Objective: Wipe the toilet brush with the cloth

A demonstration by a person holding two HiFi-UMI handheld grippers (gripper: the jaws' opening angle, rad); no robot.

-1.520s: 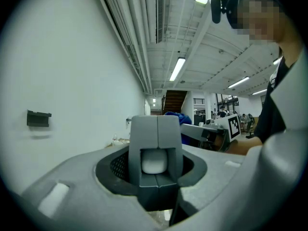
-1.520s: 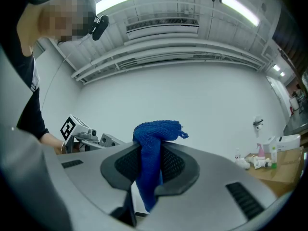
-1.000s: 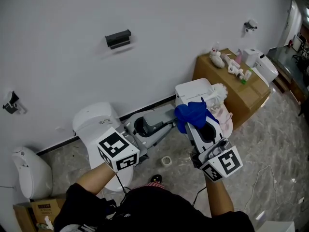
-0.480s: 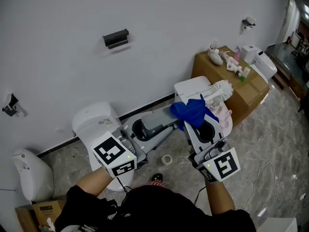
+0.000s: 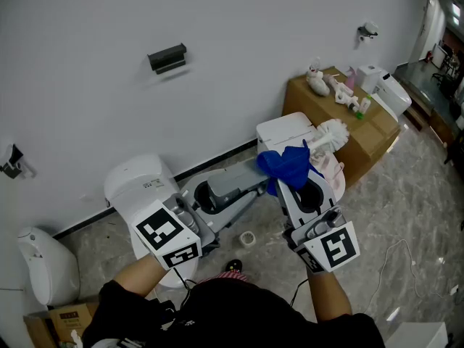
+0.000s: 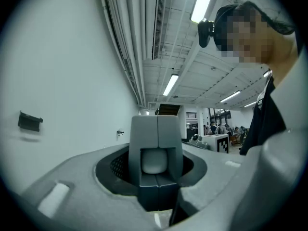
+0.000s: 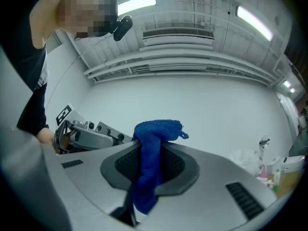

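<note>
- The white tank (image 5: pixel 286 133) stands against the wall, with the floor (image 5: pixel 406 209) in front of it; every place below is told from it.
- The toilet brush (image 5: pixel 328 136) lies level across the front of the tank. Its white bristle head sticks out past the tank's right corner, and its handle runs leftward along the tank's front edge.
- The left gripper (image 5: pixel 250 174) reaches in from the left of the tank. Its jaws are clenched together, and in the left gripper view a pale rounded piece (image 6: pixel 155 160) sits pinched between the grey pads of the left gripper (image 6: pixel 157 129). It looks to be the end of the brush handle, though that view alone does not make it certain.
- The blue cloth (image 5: pixel 290 167) is bunched over the brush handle just in front of the tank, between the left gripper's tip and the bristle head.
- The right gripper (image 5: pixel 288 187) comes up from in front of the tank and grasps the cloth. In the right gripper view the cloth (image 7: pixel 156 131) is nipped between the jaws of the right gripper (image 7: pixel 150 153), with a fold bulging above them and a tail hanging down.
- A brown box (image 5: pixel 362 140) with small items on top stands just right of the tank.
- A roll of tape (image 5: pixel 248 239) lies on the floor in front of the tank, to its left.
</note>
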